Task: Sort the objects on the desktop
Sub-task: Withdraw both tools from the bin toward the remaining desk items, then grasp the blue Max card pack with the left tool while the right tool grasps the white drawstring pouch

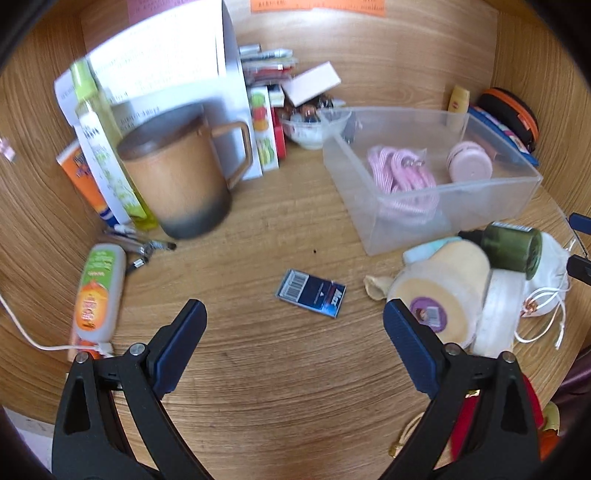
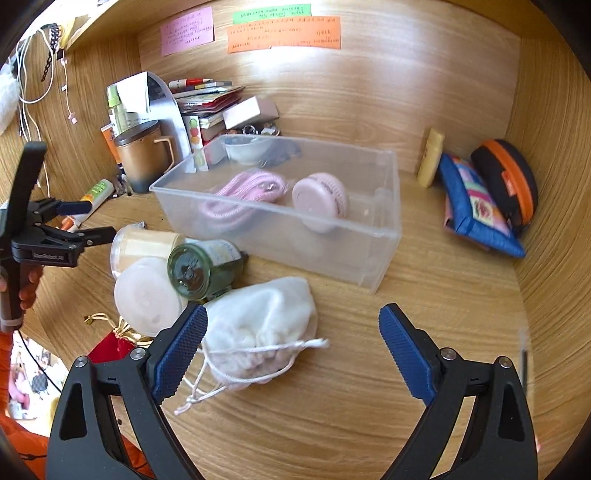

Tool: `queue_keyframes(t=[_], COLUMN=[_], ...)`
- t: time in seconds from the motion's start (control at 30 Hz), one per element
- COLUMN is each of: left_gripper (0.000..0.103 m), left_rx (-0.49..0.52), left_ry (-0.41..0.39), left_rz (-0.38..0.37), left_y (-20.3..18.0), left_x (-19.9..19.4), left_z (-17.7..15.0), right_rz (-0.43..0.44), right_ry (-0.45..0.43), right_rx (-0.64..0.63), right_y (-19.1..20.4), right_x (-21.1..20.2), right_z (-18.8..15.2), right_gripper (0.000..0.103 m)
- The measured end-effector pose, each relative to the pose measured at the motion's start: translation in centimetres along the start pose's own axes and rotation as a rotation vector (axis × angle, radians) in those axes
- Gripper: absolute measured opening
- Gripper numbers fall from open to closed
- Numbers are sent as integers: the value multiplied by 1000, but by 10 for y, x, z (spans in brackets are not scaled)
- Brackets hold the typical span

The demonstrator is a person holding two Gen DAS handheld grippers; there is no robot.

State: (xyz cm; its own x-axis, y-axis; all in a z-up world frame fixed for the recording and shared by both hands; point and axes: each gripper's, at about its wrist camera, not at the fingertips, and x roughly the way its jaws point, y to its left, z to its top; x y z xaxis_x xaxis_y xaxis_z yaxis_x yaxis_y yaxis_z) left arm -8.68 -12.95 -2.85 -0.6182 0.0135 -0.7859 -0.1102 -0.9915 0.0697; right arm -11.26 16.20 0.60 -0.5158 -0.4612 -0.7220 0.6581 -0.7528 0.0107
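Counts: one clear plastic bin [image 2: 384, 225] mid-worktop, holding two things, one pink striped cord bundle [image 2: 240, 195] and one round pink case [image 2: 319, 201]. One brown lidded mug [image 1: 177, 173] toward the back left corner. One dark blue card packet [image 1: 311, 293] lying flat at the worktop's middle. One white drawstring bag [image 2: 266, 325] toward the front edge, one green jar [image 2: 201, 269] on its side just behind it. Three sticky notes on the back wall: one pink [image 2: 187, 31], one green [image 2: 271, 14], one orange [image 2: 284, 35]. Two zip pouches at the right edge: one blue [image 2: 476, 206], one black-and-orange [image 2: 511, 181].

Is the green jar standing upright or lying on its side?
On its side. The green jar shows its round end to the right wrist camera, resting against the white pouch.
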Motion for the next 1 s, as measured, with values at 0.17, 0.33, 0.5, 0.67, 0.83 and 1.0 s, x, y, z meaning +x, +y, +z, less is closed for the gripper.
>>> queue_keyframes(t=[0.17, 0.33, 0.5, 0.67, 0.83, 1.0], left_gripper=[97, 97, 97, 92, 82, 80], left_rx=[20, 1, -4, 16, 7, 2], left_ry=[45, 42, 46, 46, 67, 64], left_rz=[-35, -40, -48, -20, -43, -60], left_y=[0, 5, 6, 3, 5, 6], left_x=[21, 34, 39, 40, 45, 46], left_z=[-1, 1, 3, 2, 2, 3], right_rz=[31, 37, 63, 83, 91, 136], right_ry=[36, 71, 92, 131, 119, 138], right_rx=[30, 37, 46, 52, 85, 123], right_y=[1, 5, 8, 11, 10, 7], right_x=[7, 17, 26, 40, 48, 57], right_z=[-9, -15, -19, -20, -17, -13], right_gripper=[93, 93, 93, 93, 93, 93])
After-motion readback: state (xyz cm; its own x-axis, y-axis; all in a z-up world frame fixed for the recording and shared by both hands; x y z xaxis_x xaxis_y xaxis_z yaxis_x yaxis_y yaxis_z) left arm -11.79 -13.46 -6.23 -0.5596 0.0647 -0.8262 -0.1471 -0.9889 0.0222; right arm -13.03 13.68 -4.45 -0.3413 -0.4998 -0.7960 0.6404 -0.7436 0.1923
